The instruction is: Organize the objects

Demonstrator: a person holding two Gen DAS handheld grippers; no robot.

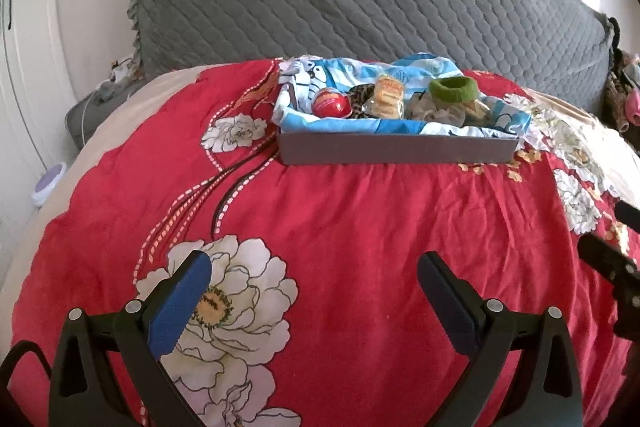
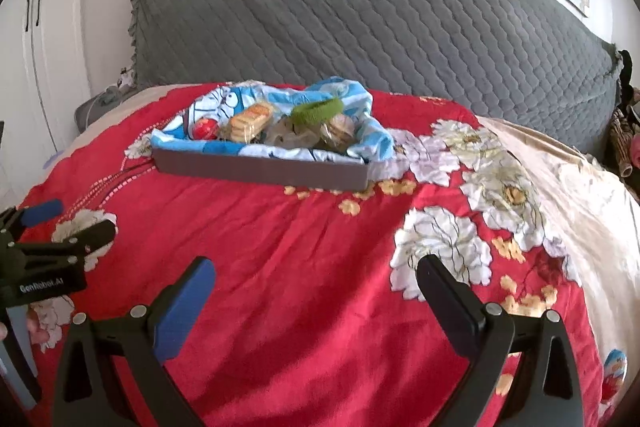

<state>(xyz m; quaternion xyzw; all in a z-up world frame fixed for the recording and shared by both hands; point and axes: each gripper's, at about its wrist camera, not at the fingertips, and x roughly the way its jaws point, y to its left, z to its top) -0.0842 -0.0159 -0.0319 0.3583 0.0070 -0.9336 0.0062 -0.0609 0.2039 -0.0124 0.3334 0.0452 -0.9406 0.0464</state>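
Both my left gripper (image 1: 312, 263) and right gripper (image 2: 316, 269) were wide open, holding nothing. The tray (image 1: 400, 149) already held most stuff; one egg-shaped toy (image 2: 614, 375) remained on the bedspread (image 2: 320, 247).

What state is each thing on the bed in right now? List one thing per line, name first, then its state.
Left gripper: open, empty, above the bedspread.
Right gripper: open, empty.
Grey tray: flat on the bedspread, lined with blue cloth.
Red ball: in the tray, left end.
Biscuit pack: sealed, in the tray.
Green hair band: atop the tray's contents.
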